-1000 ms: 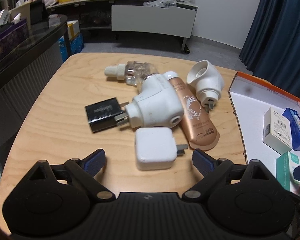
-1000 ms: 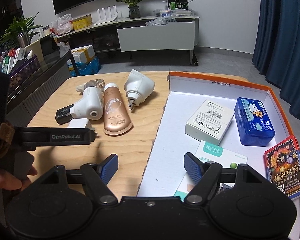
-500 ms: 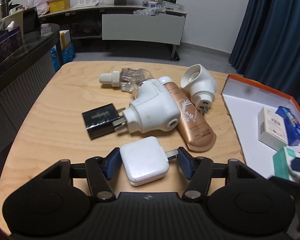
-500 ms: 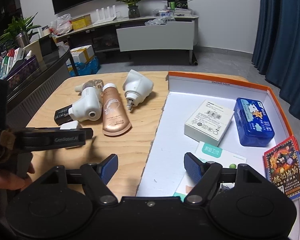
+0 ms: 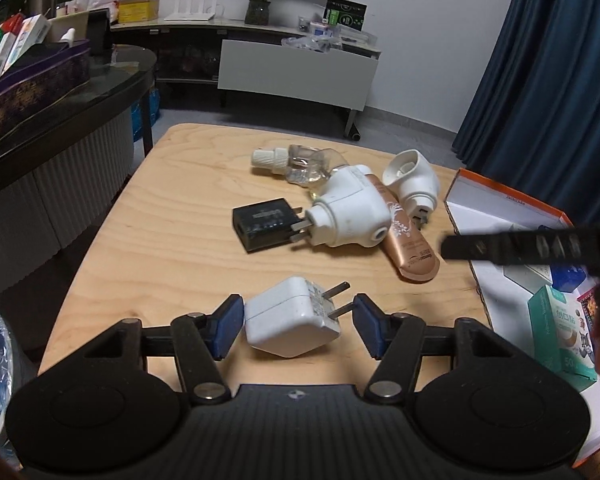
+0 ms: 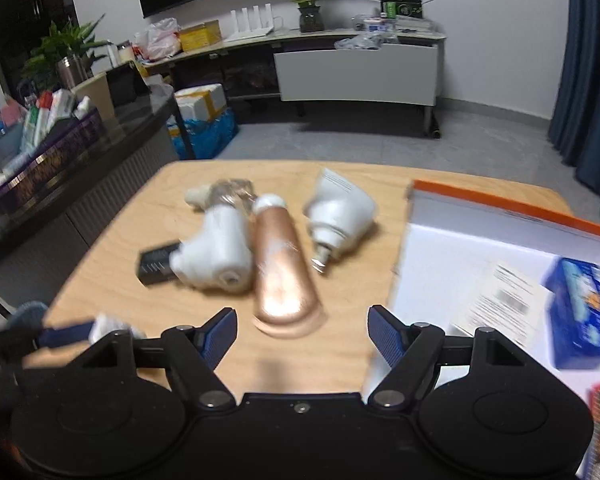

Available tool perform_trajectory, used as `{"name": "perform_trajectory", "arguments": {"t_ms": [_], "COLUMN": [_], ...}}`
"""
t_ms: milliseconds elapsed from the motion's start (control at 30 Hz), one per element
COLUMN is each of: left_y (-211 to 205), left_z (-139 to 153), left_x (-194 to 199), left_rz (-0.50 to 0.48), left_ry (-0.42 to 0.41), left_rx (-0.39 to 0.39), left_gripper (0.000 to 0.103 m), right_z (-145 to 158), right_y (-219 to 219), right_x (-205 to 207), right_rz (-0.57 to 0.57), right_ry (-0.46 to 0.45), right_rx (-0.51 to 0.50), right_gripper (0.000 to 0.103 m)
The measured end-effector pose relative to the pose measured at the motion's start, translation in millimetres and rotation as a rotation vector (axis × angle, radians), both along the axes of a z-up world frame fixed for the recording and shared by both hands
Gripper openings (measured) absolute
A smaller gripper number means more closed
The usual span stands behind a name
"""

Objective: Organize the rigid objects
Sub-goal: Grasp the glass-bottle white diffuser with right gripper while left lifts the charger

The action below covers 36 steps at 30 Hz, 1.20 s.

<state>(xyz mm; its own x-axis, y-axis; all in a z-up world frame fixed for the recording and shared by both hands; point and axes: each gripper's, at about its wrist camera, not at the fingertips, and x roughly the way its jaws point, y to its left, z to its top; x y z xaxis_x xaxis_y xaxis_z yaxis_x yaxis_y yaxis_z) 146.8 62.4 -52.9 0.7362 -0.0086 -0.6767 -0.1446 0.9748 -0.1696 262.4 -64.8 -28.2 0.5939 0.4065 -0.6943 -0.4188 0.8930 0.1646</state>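
My left gripper (image 5: 296, 326) is shut on the white charger (image 5: 284, 320), which sits tilted between the blue pads with its prongs pointing right. Beyond it on the wooden table (image 5: 172, 248) lie a black charger (image 5: 266, 224), a white plug-in device (image 5: 352, 218), a copper tube (image 5: 410, 248), a second white plug-in (image 5: 414, 180) and a clear bottle (image 5: 296, 162). My right gripper (image 6: 302, 336) stands open with nothing between its fingers, just short of the copper tube (image 6: 284, 276). The right wrist view is blurred. At its left edge the left gripper (image 6: 64, 334) holds the charger (image 6: 108, 326).
An orange-rimmed white box (image 6: 500, 208) lies on the right of the table, holding a blue box (image 6: 584, 308), a white box (image 6: 508, 300) and a teal box (image 5: 556, 328). A dark curved counter (image 5: 60, 120) stands left of the table. The right gripper's black bar (image 5: 532, 246) crosses the left wrist view.
The left gripper closed on the white charger, then drew it back and tilted it. The right gripper swung left from over the box towards the copper tube.
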Motion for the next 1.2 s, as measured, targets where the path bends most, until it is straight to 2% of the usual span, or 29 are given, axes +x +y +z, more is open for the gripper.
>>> {"name": "perform_trajectory", "arguments": {"t_ms": [167, 267, 400, 567, 633, 700, 733, 767, 833, 1033, 1200], "left_y": [9, 13, 17, 19, 20, 21, 21, 21, 22, 22, 22], "left_z": [0, -2, -3, -5, -5, -6, -6, -6, -6, -6, -5], "left_x": [-6, -8, -8, -9, -9, -8, -8, -8, -9, -11, -11], "left_rz": [-0.003, -0.011, -0.020, -0.028, -0.029, -0.028, -0.029, -0.028, -0.028, -0.025, -0.018], "left_ry": [-0.023, -0.033, -0.047, -0.065, -0.071, -0.077, -0.081, -0.083, -0.086, -0.093, -0.091], "left_rx": [-0.014, -0.034, -0.049, -0.063, -0.068, -0.072, -0.073, -0.075, -0.080, -0.090, -0.086], "left_gripper": [0.061, 0.061, 0.061, 0.061, 0.061, 0.061, 0.061, 0.061, 0.061, 0.061, 0.061], "right_z": [0, -1, -2, -12, -14, -14, -15, -15, -17, -31, -20], "right_y": [37, 58, 78, 89, 95, 104, 109, 113, 119, 102, 82], "right_x": [13, 19, 35, 64, 69, 70, 69, 66, 61, 74, 61], "right_rz": [0.079, 0.133, 0.102, 0.055, 0.050, 0.065, 0.080, 0.109, 0.139, 0.075, 0.019], "right_ry": [0.005, 0.010, -0.001, 0.059, 0.034, 0.005, -0.013, -0.033, -0.052, 0.056, 0.051], "right_rx": [0.003, 0.007, -0.036, -0.048, -0.070, -0.114, -0.143, -0.169, -0.206, -0.118, -0.044], "right_gripper": [0.086, 0.090, 0.090, 0.090, 0.091, 0.088, 0.081, 0.065, 0.051, 0.053, 0.050]}}
